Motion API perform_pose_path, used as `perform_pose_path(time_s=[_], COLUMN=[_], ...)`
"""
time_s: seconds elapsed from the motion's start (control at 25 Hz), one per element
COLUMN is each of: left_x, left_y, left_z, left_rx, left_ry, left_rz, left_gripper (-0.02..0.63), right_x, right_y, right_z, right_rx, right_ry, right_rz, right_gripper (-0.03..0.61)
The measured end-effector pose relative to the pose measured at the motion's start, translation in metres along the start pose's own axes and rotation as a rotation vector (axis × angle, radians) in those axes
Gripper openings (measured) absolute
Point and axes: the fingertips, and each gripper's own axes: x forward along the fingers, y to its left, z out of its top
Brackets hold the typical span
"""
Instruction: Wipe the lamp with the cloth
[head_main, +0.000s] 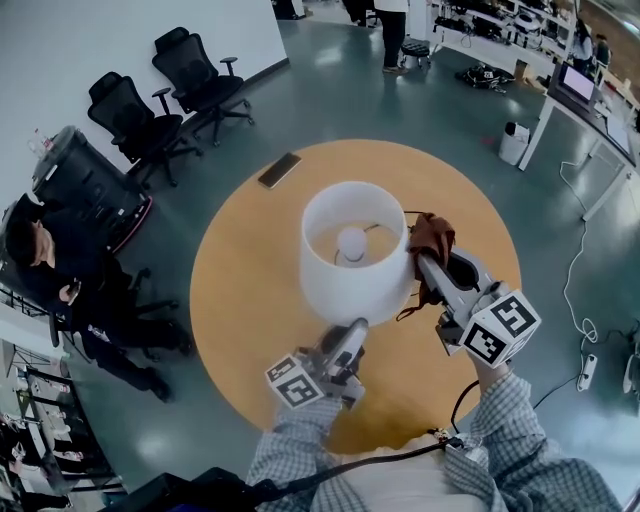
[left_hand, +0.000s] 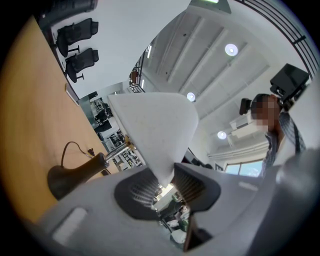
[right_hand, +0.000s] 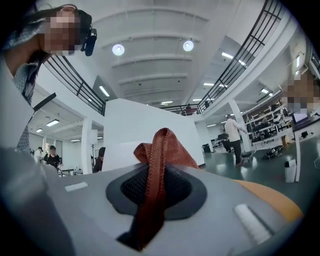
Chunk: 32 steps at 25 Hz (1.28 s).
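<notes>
Between the right gripper's (right_hand: 156, 172) jaws, the cloth's (right_hand: 165, 145) tail vanishes.

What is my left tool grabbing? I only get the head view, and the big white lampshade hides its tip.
Observer: The left tool is shut on the lower rim of the white drum-shaped lampshade.
Operator: Is there a stand underneath?
Observer: Yes, a dark brown flared lamp base sits on the round orange table.
Operator: And my right tool?
Observer: The right tool is clamped on the rust-red woven cloth; a strip of it hangs down through the tool.
</notes>
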Motion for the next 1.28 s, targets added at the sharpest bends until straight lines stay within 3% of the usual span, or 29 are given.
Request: perform_pose_path(time_s=[0.2,0.48,0.72,0.92,1.08,1.28], left_x=[0.000,0.000,0.002,0.003,0.004,0.004], left_y=[-0.001,-0.002,-0.004,-0.002,-0.002,0.000], left_z=[-0.001,-0.003,-0.006,-0.008,-0.008,-0.006], left_rx=[0.000,0.007,0.009,0.017,0.020,0.017], left_ry=[0.000,0.008,0.007,0.005,0.001,-0.010], left_rz=[0.000,0.002,0.006,0.009,0.011,0.018], left_gripper=[0.106,0.106,0.106,0.106,0.107,0.107], right_x=[0.040,0.106,0.149,0.159,0.161,0.181], right_y=[-0.013,-0.009,-0.008,-0.016,-0.018,-0.002], right_z=[0.034,0.062,0.039,-0.022,-0.030,-0.013], right_rx=[-0.063,-0.141,-0.053,0.019,0.063,0.017], right_ry=[0.011,0.133,0.335,0.540,0.543,0.552], right_rz=[0.101,0.381,0.588,0.667,0.685,0.758], right_gripper=[0.060,0.060,0.060,0.058,0.059,0.060])
